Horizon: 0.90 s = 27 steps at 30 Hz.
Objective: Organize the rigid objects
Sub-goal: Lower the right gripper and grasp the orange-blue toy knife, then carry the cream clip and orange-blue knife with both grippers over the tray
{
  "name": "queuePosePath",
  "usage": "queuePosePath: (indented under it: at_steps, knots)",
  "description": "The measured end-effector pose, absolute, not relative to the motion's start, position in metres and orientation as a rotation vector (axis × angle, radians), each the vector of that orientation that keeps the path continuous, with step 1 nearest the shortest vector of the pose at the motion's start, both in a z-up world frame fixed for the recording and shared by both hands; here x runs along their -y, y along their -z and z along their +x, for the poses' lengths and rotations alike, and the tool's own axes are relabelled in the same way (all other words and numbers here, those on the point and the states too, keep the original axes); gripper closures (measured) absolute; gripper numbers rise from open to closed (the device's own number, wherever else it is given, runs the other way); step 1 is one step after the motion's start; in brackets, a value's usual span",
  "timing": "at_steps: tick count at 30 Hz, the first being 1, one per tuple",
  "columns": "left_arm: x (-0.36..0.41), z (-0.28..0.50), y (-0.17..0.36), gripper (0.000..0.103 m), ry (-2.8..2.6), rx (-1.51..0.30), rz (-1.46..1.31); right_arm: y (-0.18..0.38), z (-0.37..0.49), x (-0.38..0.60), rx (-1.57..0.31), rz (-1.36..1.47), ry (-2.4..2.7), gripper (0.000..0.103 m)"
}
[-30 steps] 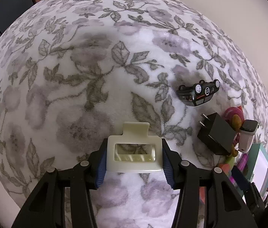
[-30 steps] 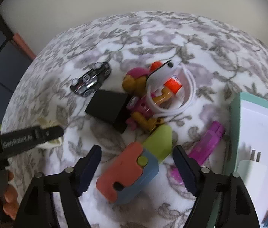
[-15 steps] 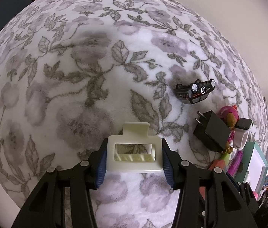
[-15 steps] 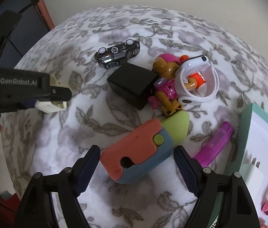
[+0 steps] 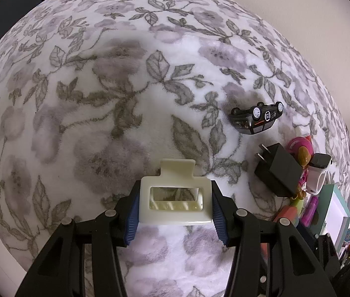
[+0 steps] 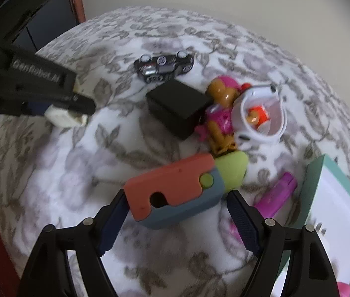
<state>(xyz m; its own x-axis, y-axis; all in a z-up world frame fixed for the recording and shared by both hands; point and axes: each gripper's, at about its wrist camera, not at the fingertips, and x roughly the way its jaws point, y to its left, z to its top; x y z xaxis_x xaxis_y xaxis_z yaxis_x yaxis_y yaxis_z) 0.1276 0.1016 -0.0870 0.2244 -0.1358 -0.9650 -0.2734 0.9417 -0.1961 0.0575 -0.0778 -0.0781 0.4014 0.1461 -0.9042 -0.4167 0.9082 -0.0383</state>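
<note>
The left gripper (image 5: 175, 210) clamps a cream hair claw clip (image 5: 175, 199), long axis crosswise between the pads, tab pointing away over the floral blanket (image 5: 100, 99). Right of the clip, the right gripper (image 6: 178, 219) stands open astride an orange-and-blue toy (image 6: 175, 193) lying diagonally, green tip toward the black charger (image 6: 177, 106); beige wall beyond.

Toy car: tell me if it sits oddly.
Yes. The toy car lies tipped over on the blanket beside the black charger, wheels and underside showing instead of resting on its wheels.
</note>
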Motion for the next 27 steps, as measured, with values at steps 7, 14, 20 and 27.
queuePosePath:
  at_steps: [7, 14, 20, 27]
  knots:
    - [-0.101, 0.128, 0.088, 0.051, -0.103, -1.353, -0.351, 0.08, 0.067, 0.084, -1.081, -0.222, -0.287, 0.016]
    - [-0.099, 0.129, 0.088, 0.051, -0.106, -1.356, -0.332, 0.085, 0.073, 0.083, -1.067, -0.196, -0.256, 0.013]
    - [-0.097, 0.13, 0.088, 0.051, -0.109, -1.357, -0.319, 0.085, 0.076, 0.081, -1.061, -0.184, -0.24, 0.013]
    - [-0.096, 0.13, 0.087, 0.051, -0.105, -1.356, -0.309, 0.081, 0.075, 0.079, -1.056, -0.164, -0.259, 0.029]
